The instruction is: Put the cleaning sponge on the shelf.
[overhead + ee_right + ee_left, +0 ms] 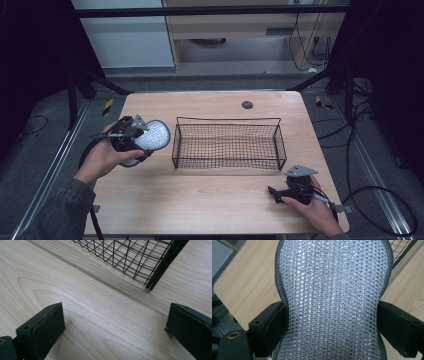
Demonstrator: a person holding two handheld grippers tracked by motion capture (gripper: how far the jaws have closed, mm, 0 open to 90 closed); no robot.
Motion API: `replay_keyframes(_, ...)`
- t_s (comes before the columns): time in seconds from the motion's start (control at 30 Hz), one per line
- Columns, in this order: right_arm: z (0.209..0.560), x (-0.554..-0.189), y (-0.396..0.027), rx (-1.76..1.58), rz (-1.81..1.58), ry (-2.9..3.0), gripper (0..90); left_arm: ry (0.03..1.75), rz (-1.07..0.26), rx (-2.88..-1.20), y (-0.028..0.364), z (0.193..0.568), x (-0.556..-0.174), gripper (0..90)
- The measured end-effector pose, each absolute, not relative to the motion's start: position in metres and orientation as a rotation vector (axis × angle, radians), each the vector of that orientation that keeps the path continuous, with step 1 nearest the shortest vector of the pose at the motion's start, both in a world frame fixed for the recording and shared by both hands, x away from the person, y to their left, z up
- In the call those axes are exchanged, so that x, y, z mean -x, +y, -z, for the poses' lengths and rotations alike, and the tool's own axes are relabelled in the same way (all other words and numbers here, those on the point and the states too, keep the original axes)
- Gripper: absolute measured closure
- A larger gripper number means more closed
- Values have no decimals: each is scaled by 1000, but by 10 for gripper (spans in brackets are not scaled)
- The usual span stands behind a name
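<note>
Near the table's (210, 200) left edge, the left gripper (142, 137) clamps a silvery mesh pad (152, 134) beside the wire basket (227, 145). Right gripper (276, 193), near the front right corner, rests with jaws spread.

There is one wire basket (227, 142), black and empty, on one wooden surface (210, 200). One silvery mesh pad with a grey edge (150, 136) is present. Two tongs appear: the left tongs (131, 131) and the right tongs (280, 192).

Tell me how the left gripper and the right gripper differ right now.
The left gripper is shut on a silvery mesh pad; the right gripper is open, with nothing between its jaws. The left is raised, left of the wire basket; the right sits low near the table's front. A hand holds each.
</note>
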State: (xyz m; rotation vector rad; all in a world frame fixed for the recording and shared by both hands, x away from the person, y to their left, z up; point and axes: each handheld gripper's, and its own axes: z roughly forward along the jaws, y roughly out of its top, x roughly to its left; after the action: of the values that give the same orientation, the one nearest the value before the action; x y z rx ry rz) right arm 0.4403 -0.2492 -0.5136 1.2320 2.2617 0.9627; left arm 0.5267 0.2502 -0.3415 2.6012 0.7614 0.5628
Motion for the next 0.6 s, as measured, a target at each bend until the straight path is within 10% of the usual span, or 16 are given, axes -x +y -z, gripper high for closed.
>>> replay_keyframes(0.6, 513, -436, -261, -1275, -971, 2253, 24, 536, -599, -2623, 174, 311, -546, 112)
